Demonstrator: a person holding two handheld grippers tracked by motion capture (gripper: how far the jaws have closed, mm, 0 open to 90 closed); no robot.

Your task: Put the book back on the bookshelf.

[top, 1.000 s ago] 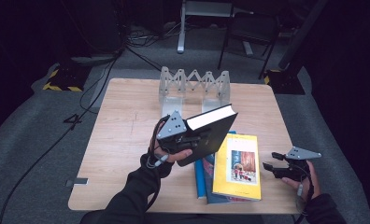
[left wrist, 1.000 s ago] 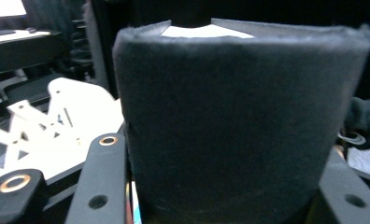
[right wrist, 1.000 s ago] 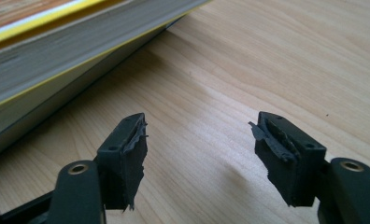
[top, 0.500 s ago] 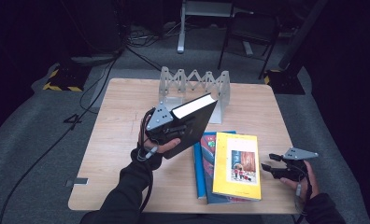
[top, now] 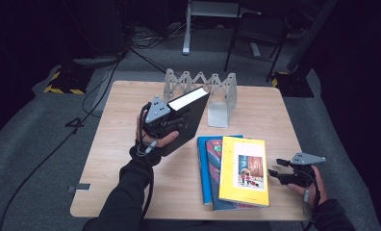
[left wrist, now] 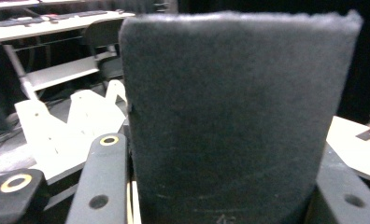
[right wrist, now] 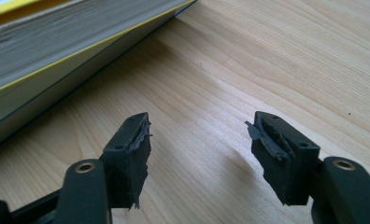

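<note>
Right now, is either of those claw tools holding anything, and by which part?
The left gripper holds the black book lifted off the table, its jaws clamped across the book's thickness at one edge. The right gripper is open, holding nothing.

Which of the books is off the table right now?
The black book, clamped in the left gripper and held tilted in front of the white folding rack. The yellow book and the blue ones under it lie flat.

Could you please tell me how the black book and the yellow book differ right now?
The black book is lifted off the table, tilted, clamped in the left gripper; the yellow book lies flat on top of a stack, untouched. The black book's cover is plain and dark; the yellow book's cover carries a picture. Both are closed.
</note>
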